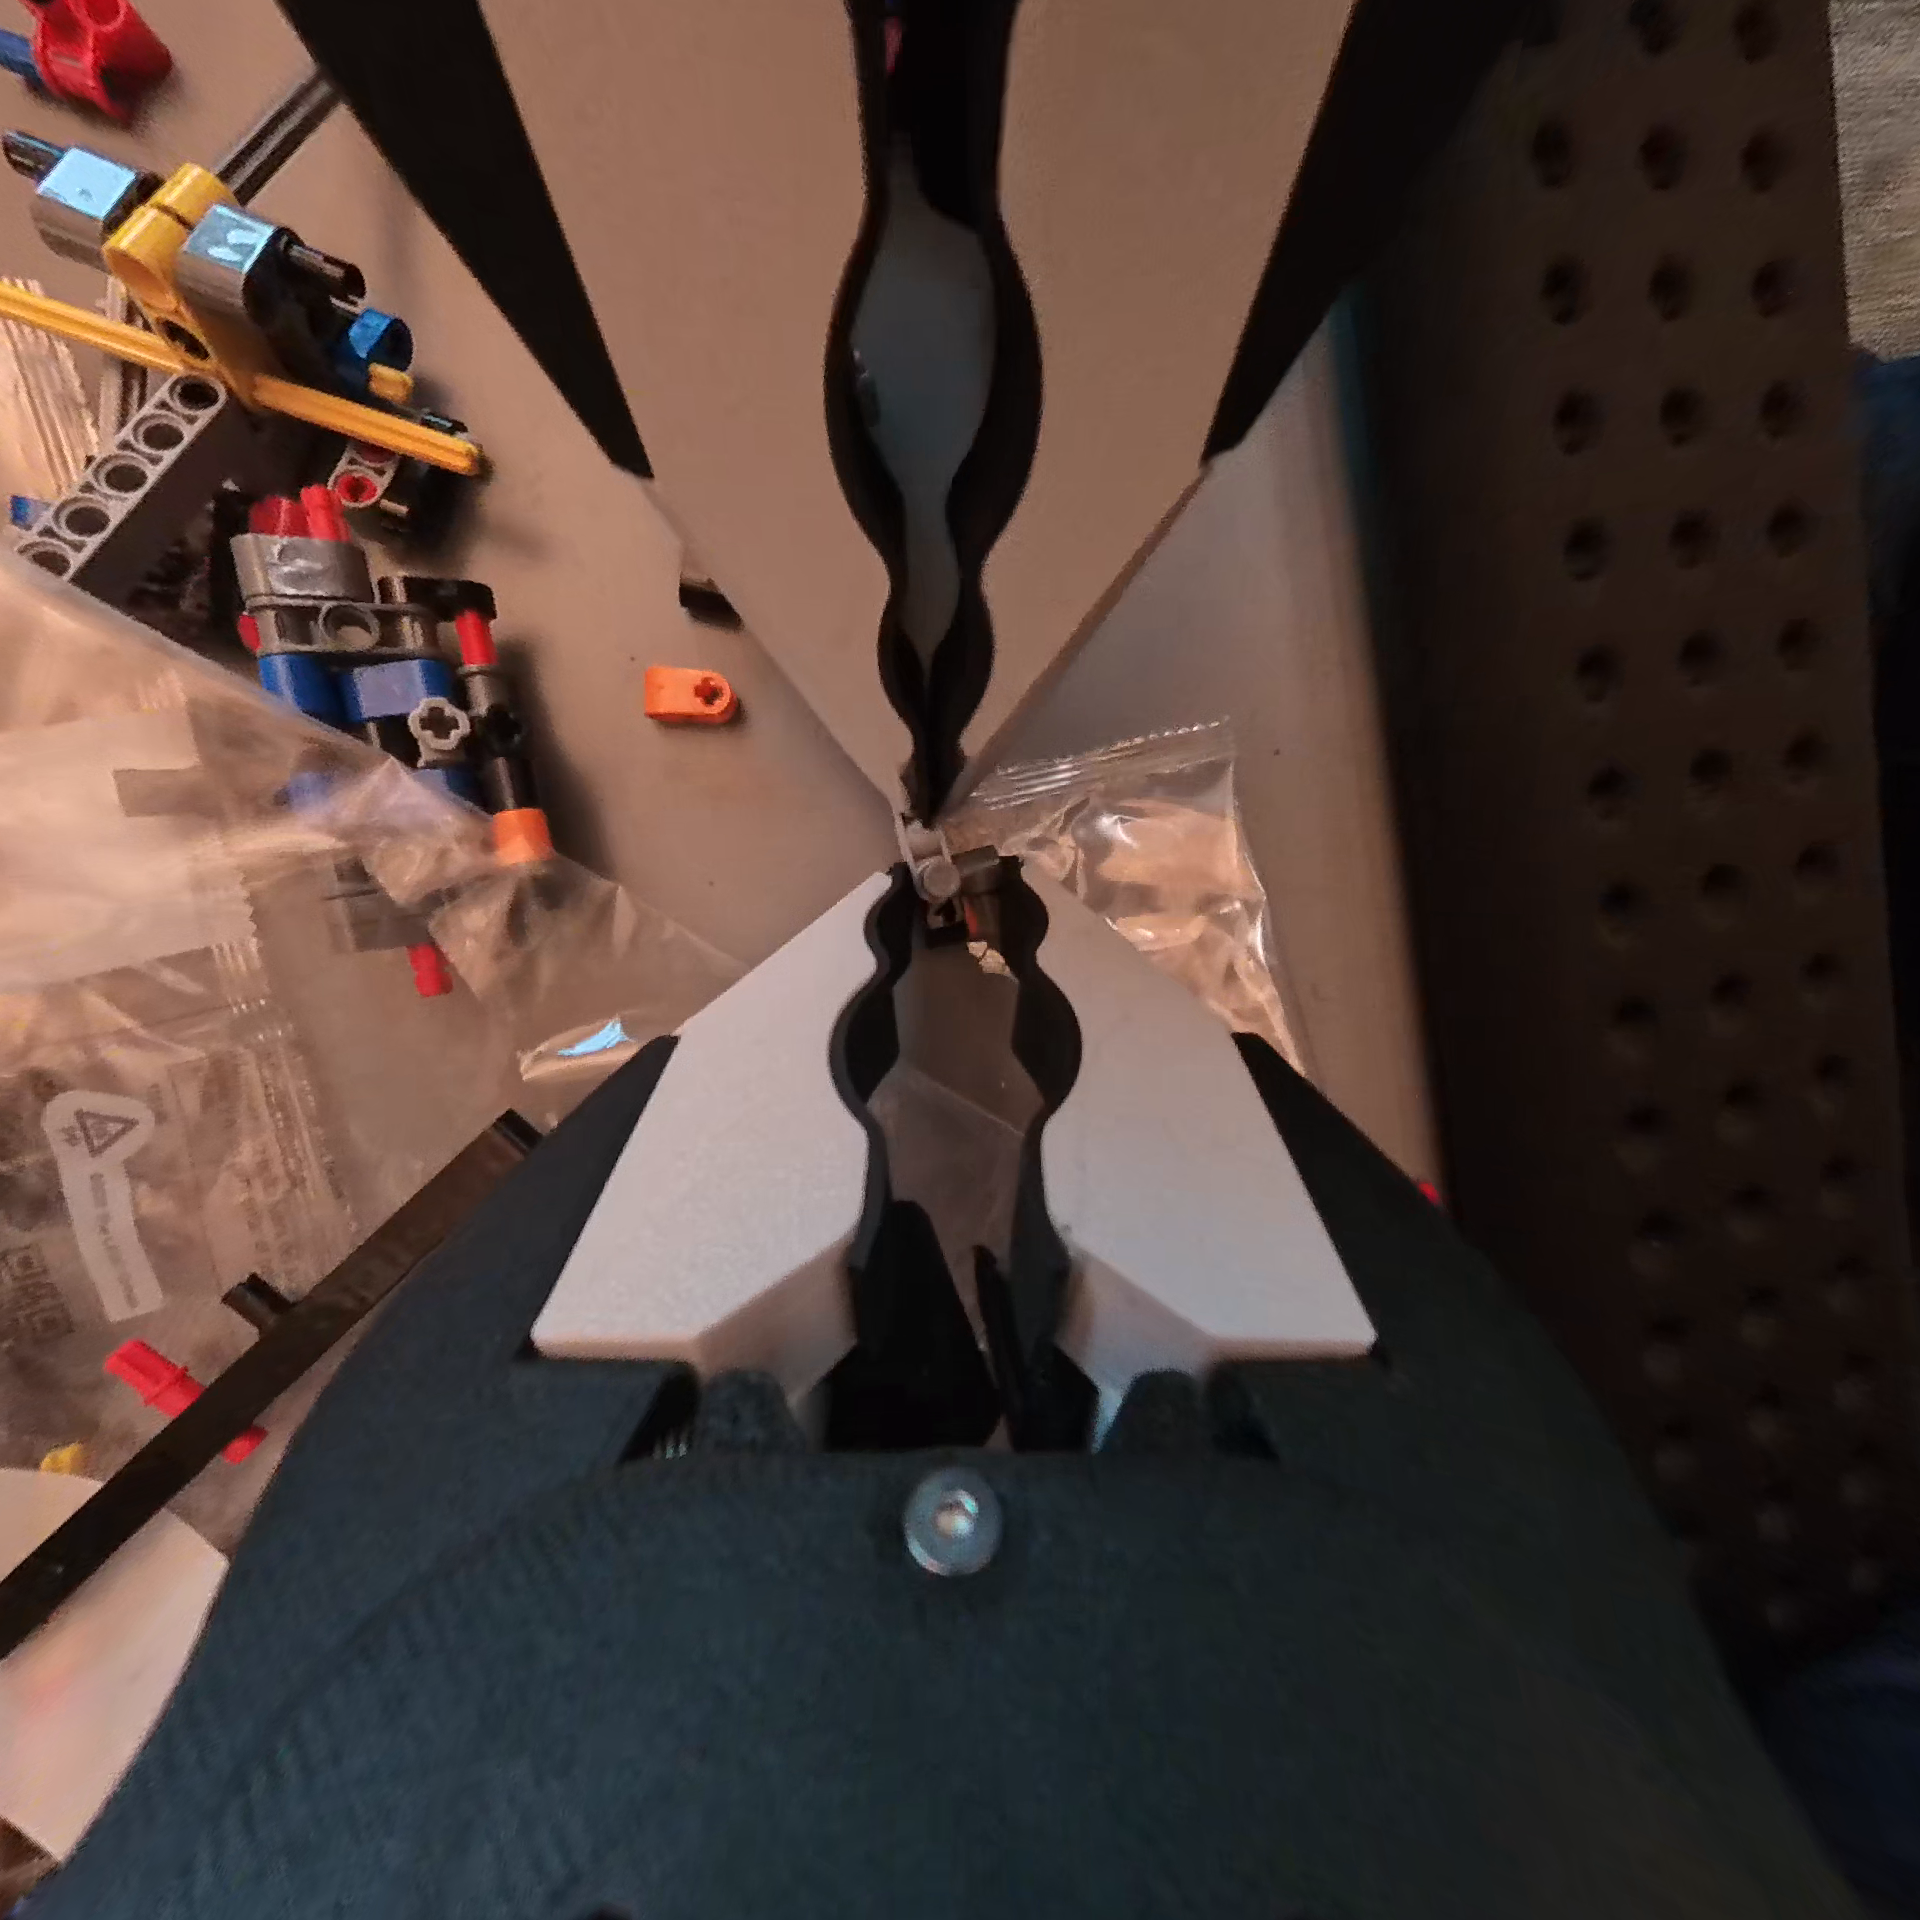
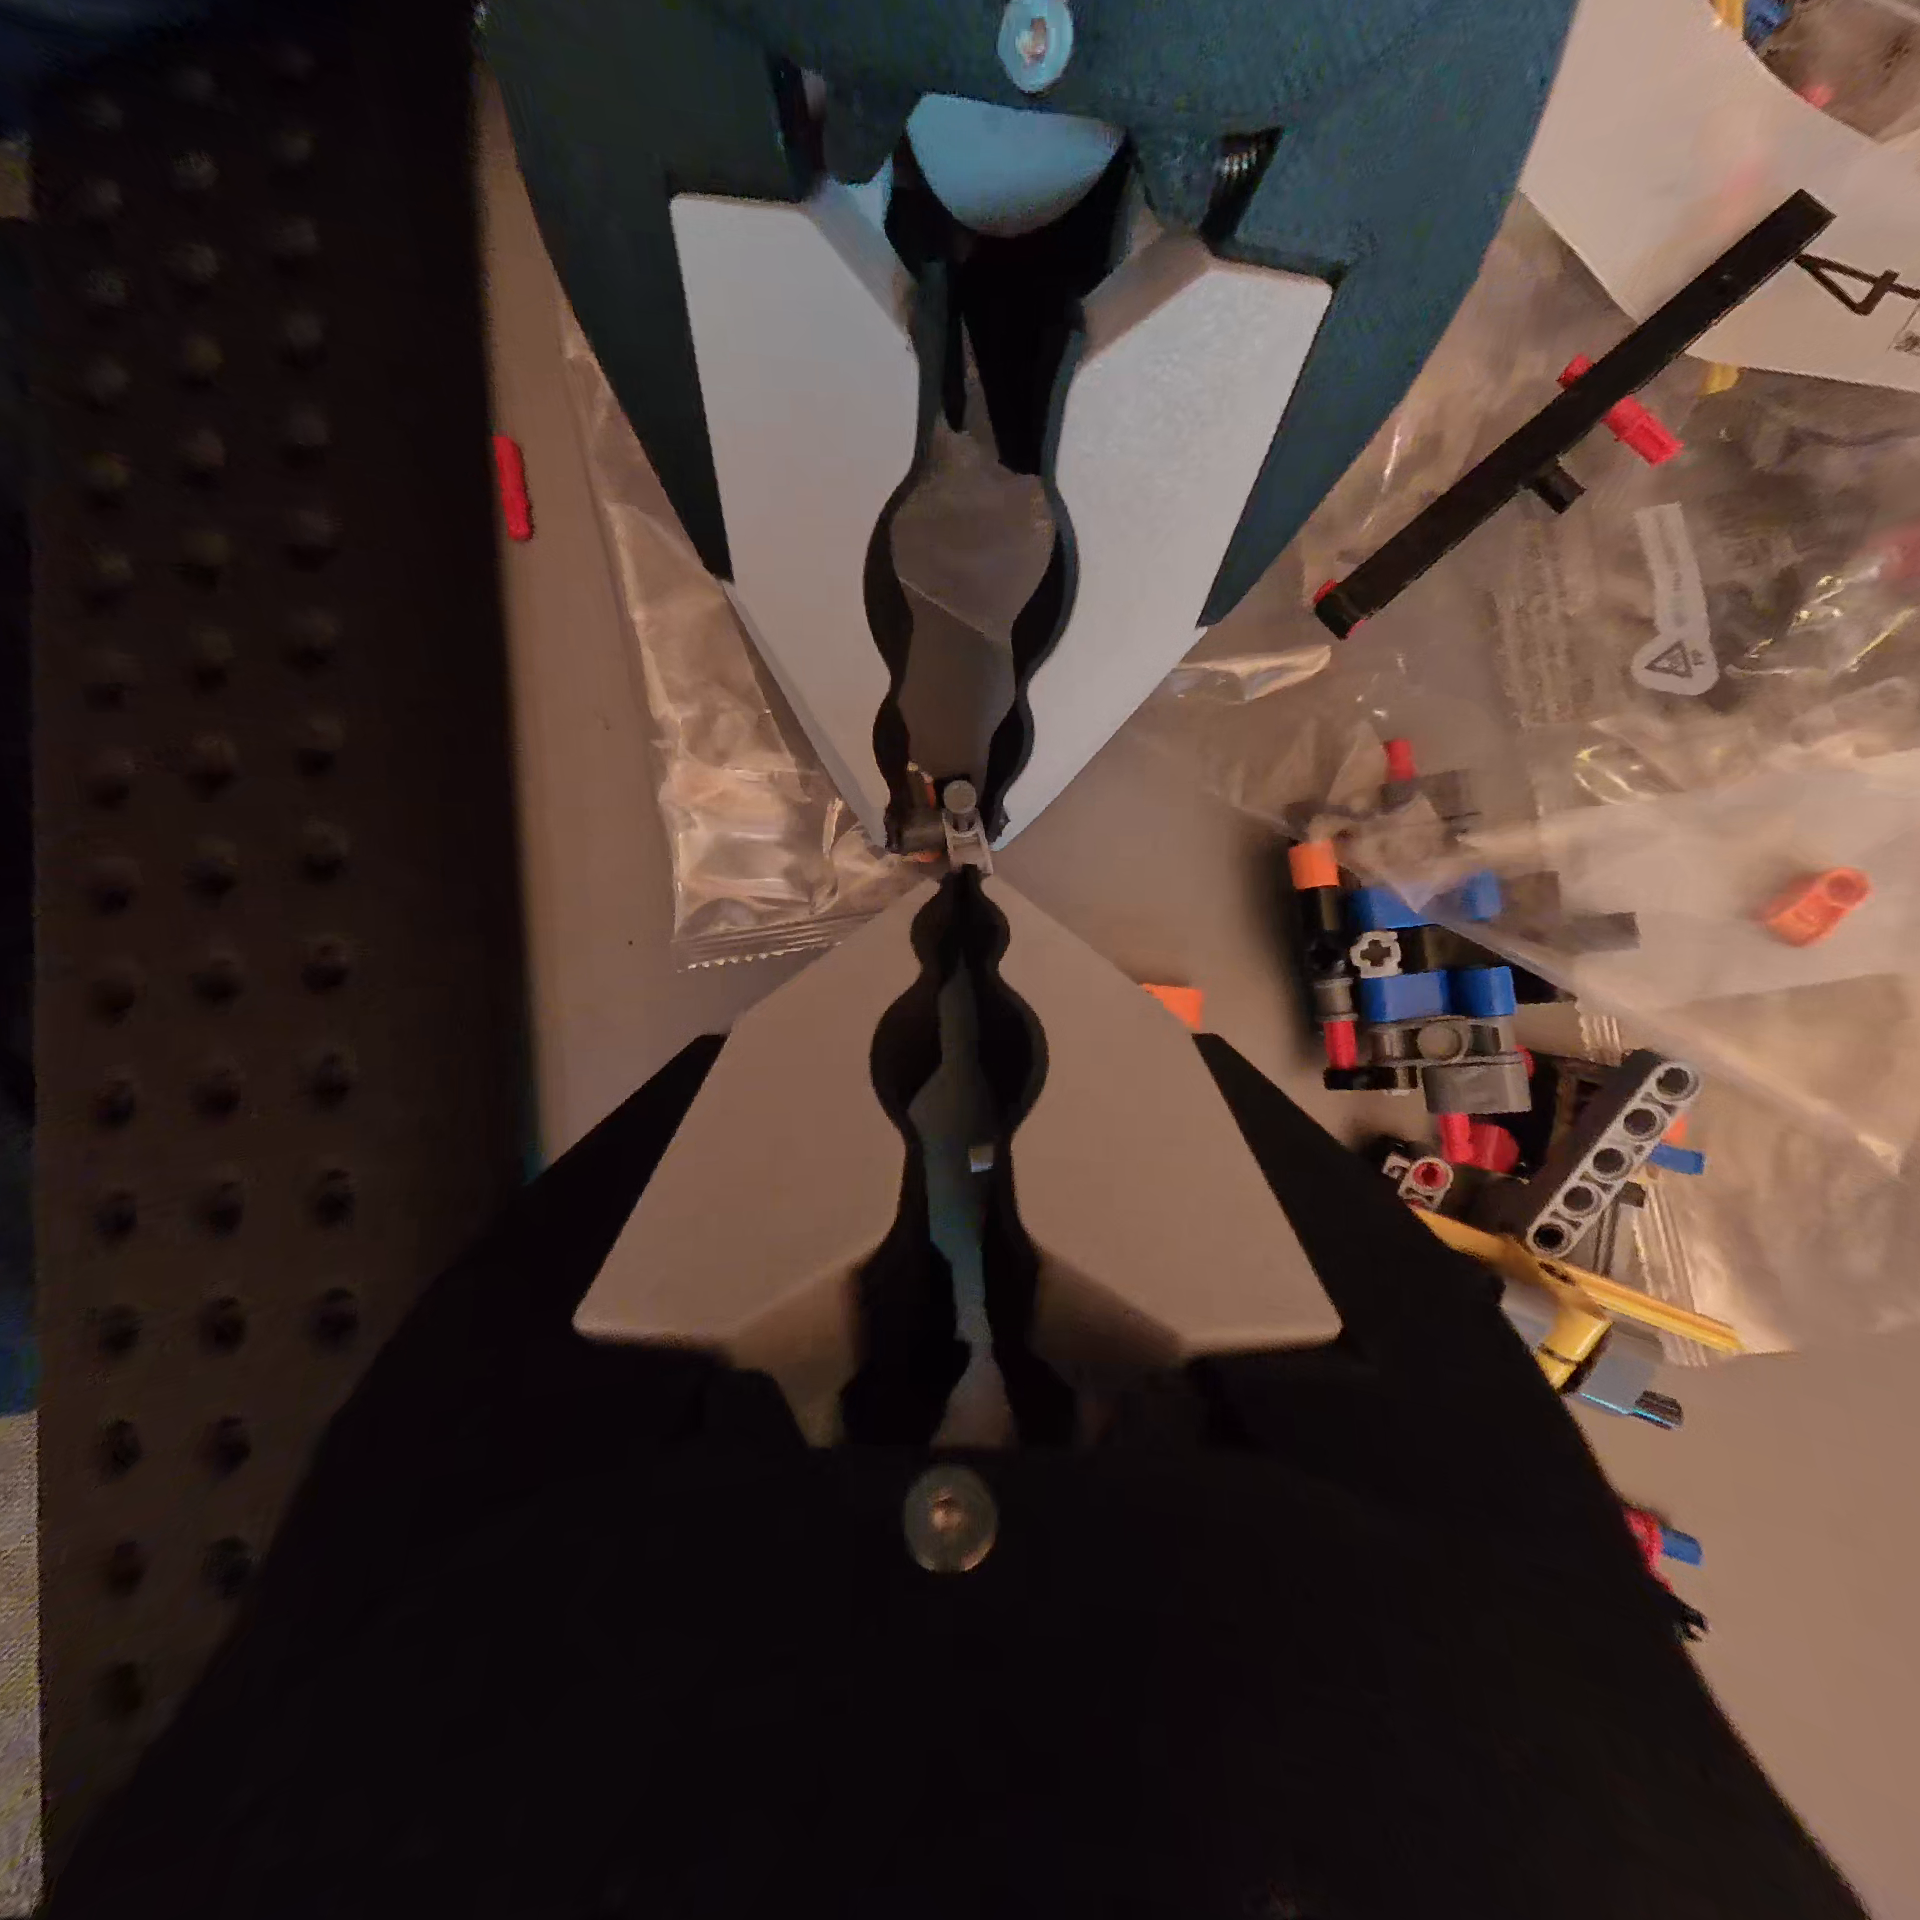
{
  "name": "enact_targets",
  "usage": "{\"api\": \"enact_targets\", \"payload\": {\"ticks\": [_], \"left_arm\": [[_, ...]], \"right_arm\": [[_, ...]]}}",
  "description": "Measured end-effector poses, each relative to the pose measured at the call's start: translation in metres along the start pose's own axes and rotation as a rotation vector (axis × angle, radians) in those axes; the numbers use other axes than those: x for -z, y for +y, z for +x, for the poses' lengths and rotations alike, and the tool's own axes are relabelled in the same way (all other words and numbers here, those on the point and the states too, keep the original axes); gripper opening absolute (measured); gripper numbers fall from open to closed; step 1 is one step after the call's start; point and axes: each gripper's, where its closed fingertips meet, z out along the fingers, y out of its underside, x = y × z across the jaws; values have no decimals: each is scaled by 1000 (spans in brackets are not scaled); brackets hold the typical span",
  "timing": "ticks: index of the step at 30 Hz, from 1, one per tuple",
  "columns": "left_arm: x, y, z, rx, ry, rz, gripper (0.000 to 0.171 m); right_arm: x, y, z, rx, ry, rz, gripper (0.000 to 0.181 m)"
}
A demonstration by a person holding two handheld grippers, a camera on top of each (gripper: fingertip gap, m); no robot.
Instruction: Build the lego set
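A small grey Lego piece sits at the meeting point of the two grippers, above the tabletop. In the left wrist view, the left gripper enters from below with its jaws closed on a dark part with an orange element, joined to the grey piece; the right gripper enters from above, tips pressed together on the grey piece's light upper end. The right wrist view shows the same junction mirrored: the right gripper from below with tips together at the grey piece, the left gripper from above, closed around the dark and orange part. Whether the two parts are fully seated cannot be told.

Just beside the junction lies an empty clear bag. Well apart, a partly built assembly of blue, grey, black and red elements rests on the table, with a loose orange connector near it and a yellow-and-grey subassembly beyond. Clear bags of parts and a long black beam lie to that side. A dark perforated panel borders the table opposite.
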Motion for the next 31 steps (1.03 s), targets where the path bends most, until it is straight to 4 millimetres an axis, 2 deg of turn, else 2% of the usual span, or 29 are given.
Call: {"api": "enact_targets", "payload": {"ticks": [1, 2, 4, 6, 9, 15, 23, 31], "left_arm": [[0, 0, 0, 0, 1, 0, 17], [0, -1, 0, 3, 4, 1, 17], [0, -1, 0, 6, 19, 18, 17], [0, -2, 0, 11, 33, 31, 16], [3, -1, -1, 3, 21, 31, 20], [18, -6, -3, 12, -6, 92, 15], [13, -8, -2, -15, 8, 106, 5], [15, -6, -2, -75, -7, 102, 4]], "right_arm": [[2, 0, 2, -9, 10, 2, 0], [5, -2, 5, -1, 40, 11, 5], [6, -8, 2, 44, 53, 34, 0], [-3, -3, 1, 58, 52, -15, 1], [-4, -3, 0, 69, 57, -6, 0], [-4, -2, 1, 63, 66, -6, 0], [-5, -3, -3, 74, 62, -13, 0], [-7, -3, -3, 50, 56, -1, 0]]}}
